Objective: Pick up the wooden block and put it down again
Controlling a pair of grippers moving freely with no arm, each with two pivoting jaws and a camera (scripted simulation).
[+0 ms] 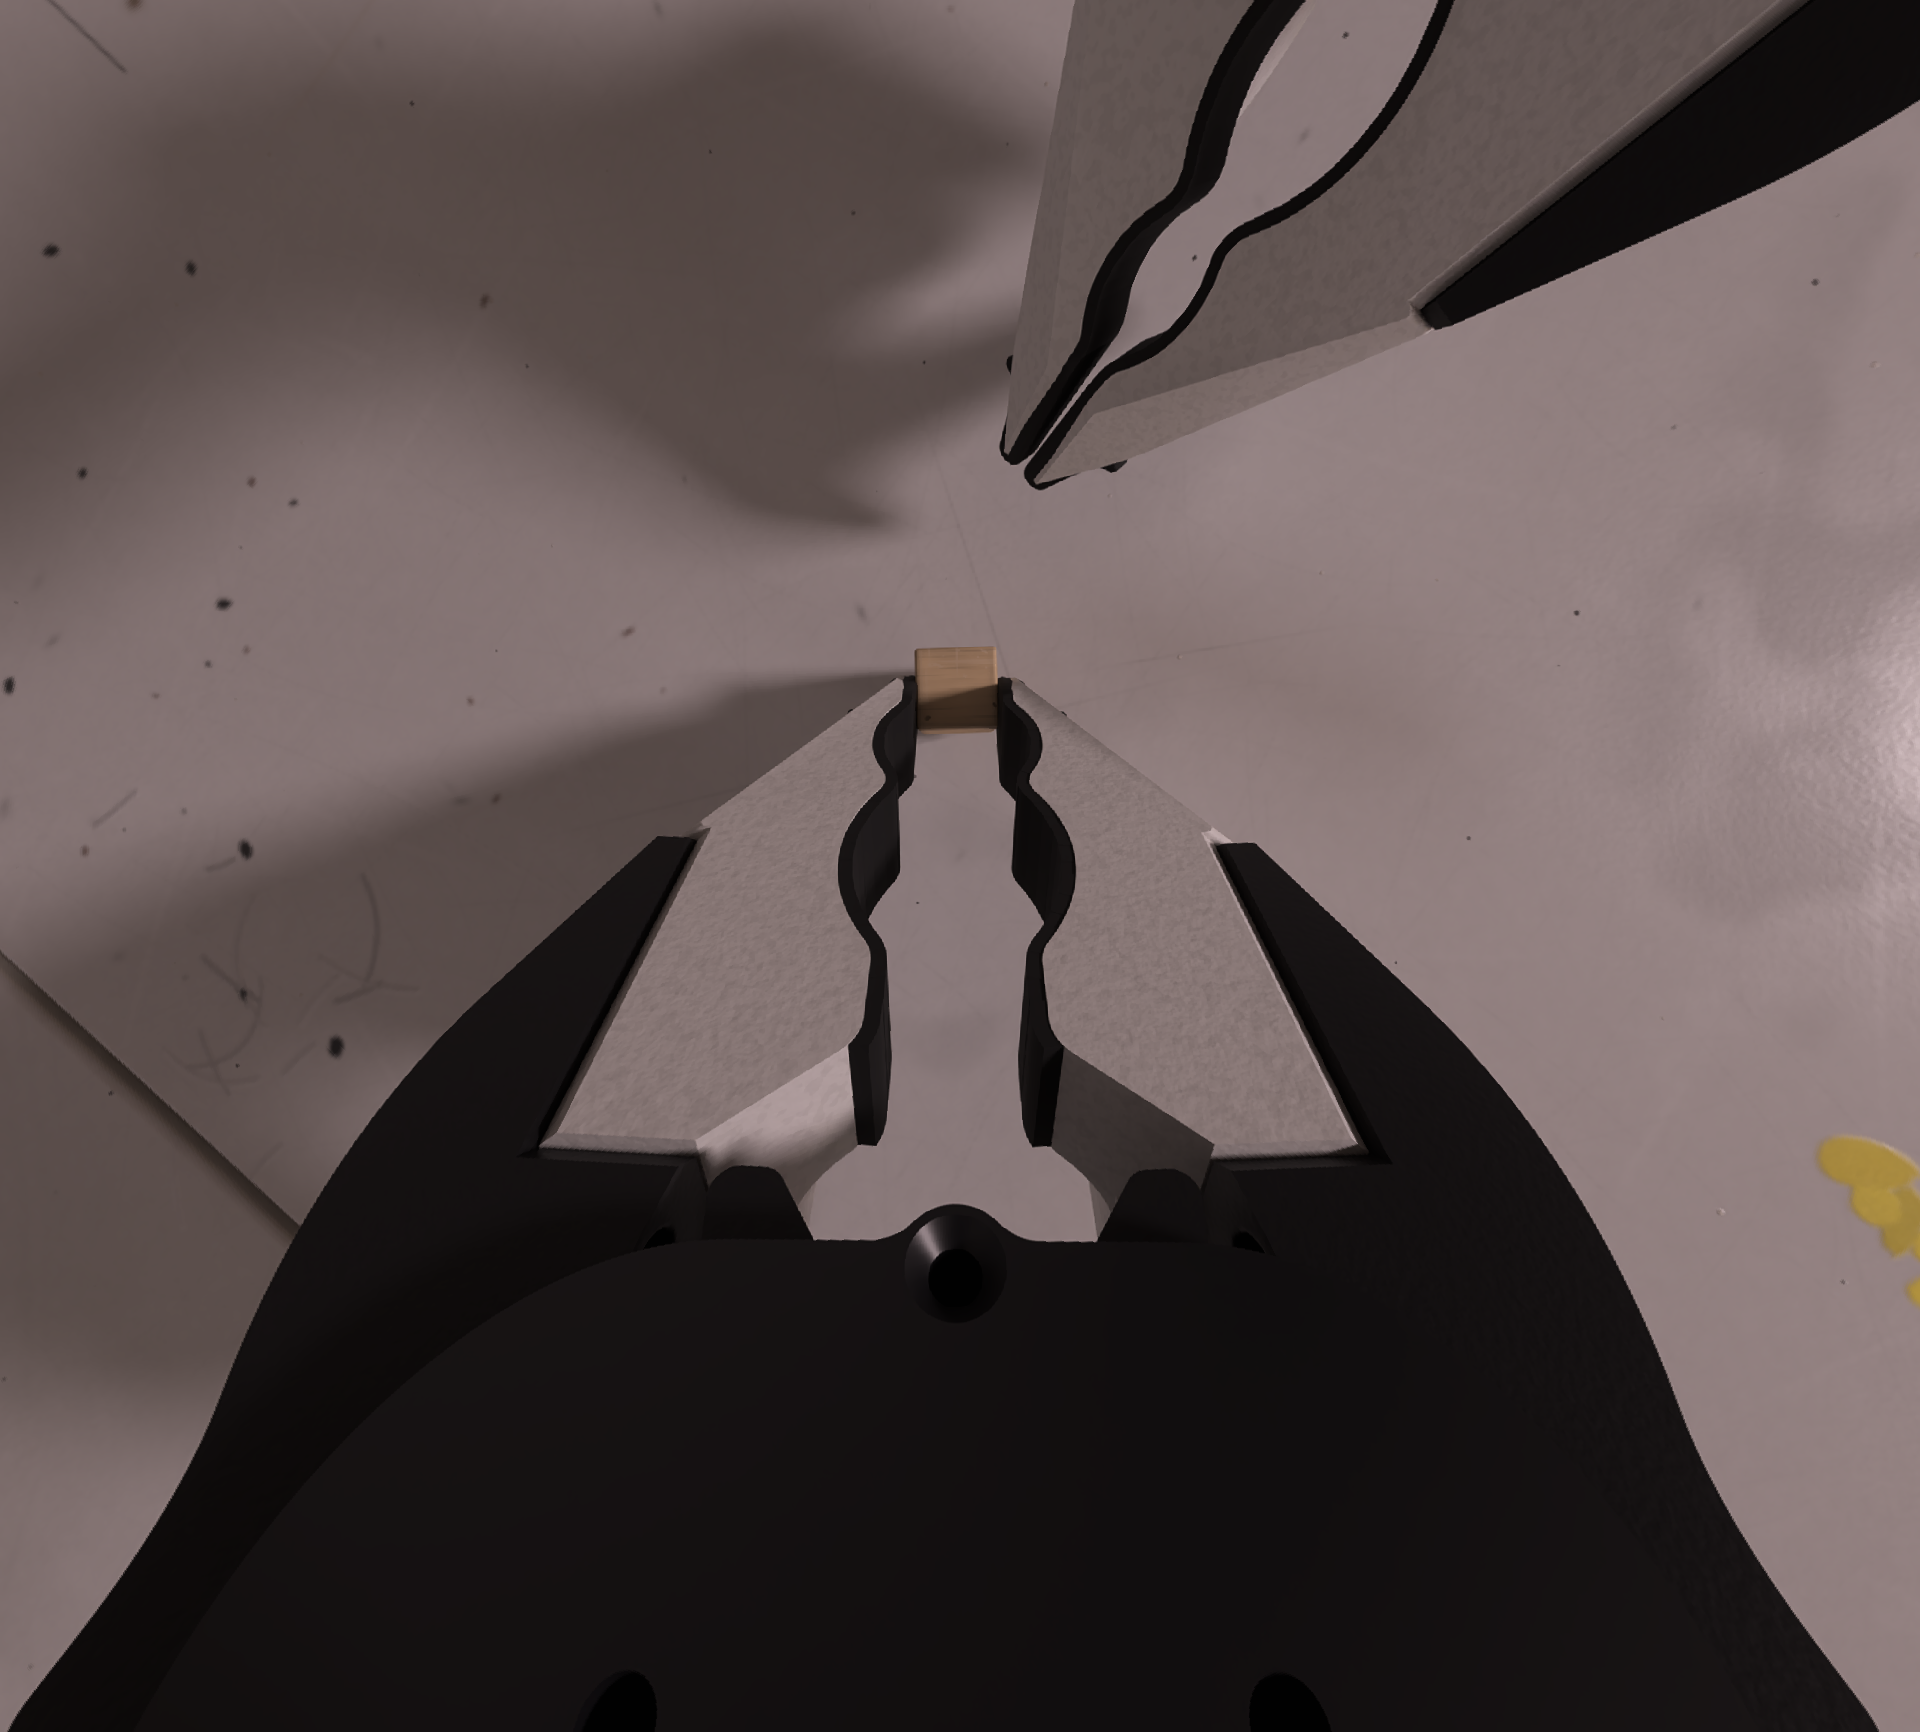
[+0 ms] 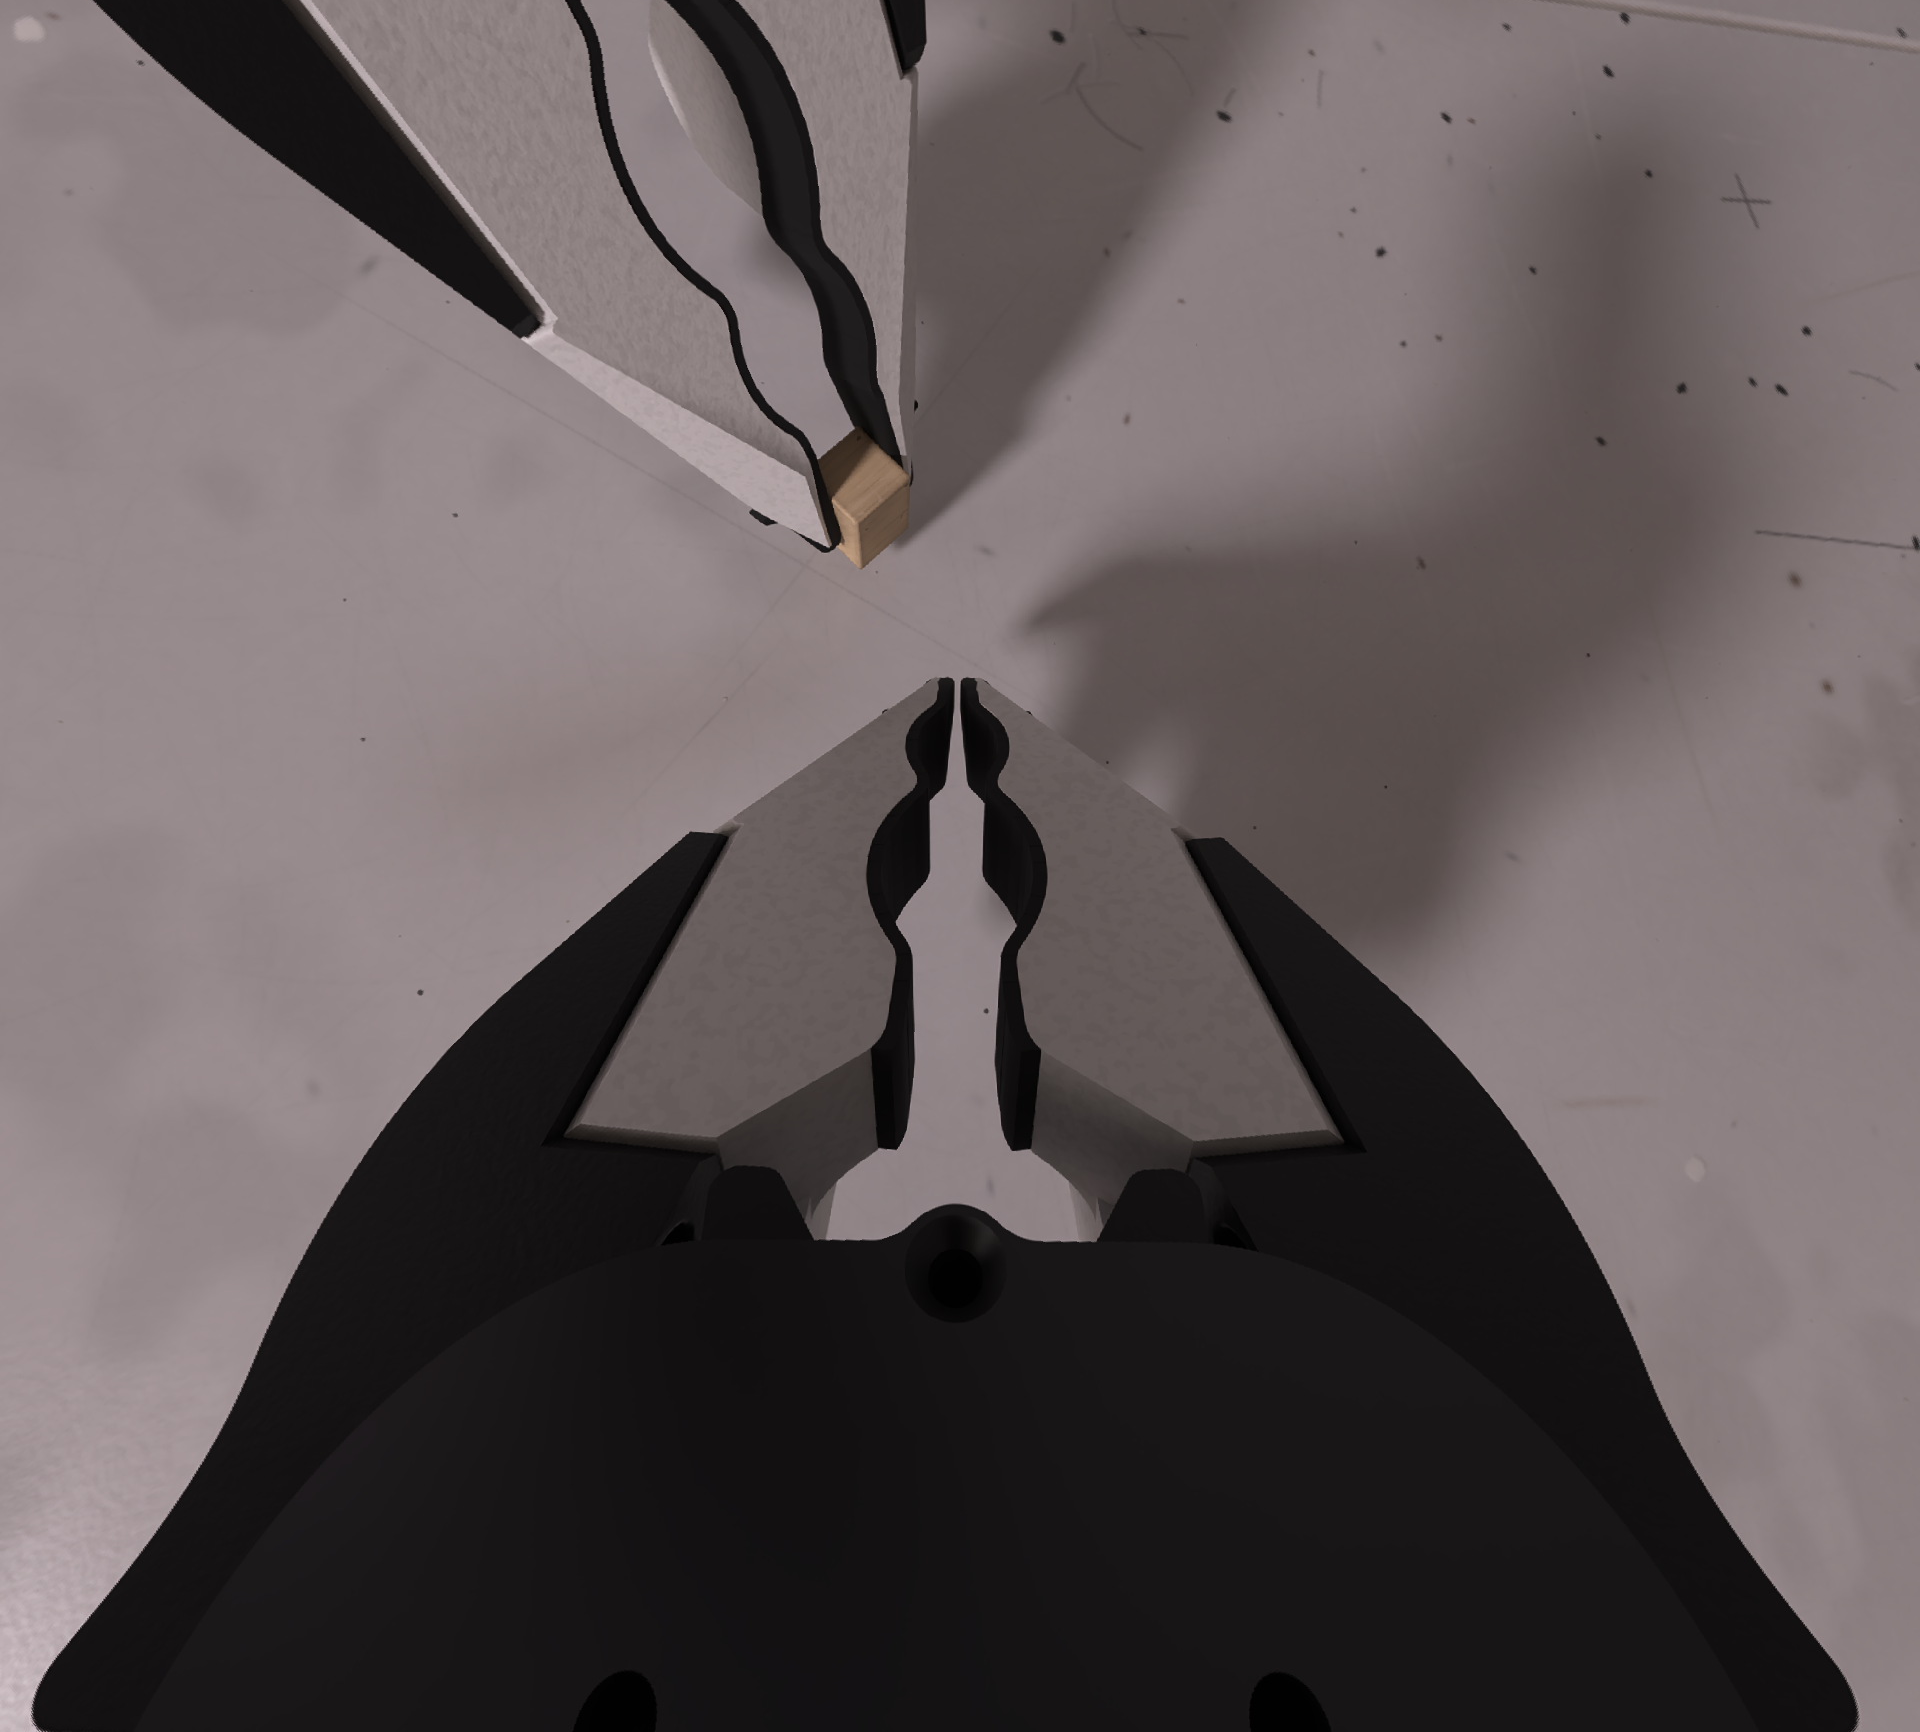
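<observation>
A: Quick one. Where's your wooden block [image 1: 956, 691]?

B: Pinched at the very tips of your left gripper [image 1: 956, 706]. Both fingers press its sides, so the grip is made. The right wrist view shows the same: block [image 2: 865, 506] clamped at the end of that gripper.

A: Is it off the table [image 1: 1455, 747] yet?

B: Hard to call. In the right wrist view its lower corner sits very near the surface, with the gripper's shadow close beside it. Could be resting, could be barely lifted. I can't tell which.

A: And your right gripper [image 2: 956, 695]?

B: Fingers drawn together, only a sliver between the tips, nothing in them. It points at the table near the block but is apart from it. You see it in the left wrist view too, tips [image 1: 1039, 446] together.

A: So progress?

B: Judging from this: grasp is done. Either you're about to lift or you're about to let go after setting down; the pictures don't settle it. What's left at minimum is opening your left fingers with the block flat on the table and backing away.

A: Anything else?

B: Yellow splotch [image 1: 1875, 1204] on the table at the far right, well apart. Ignore it.
</observation>
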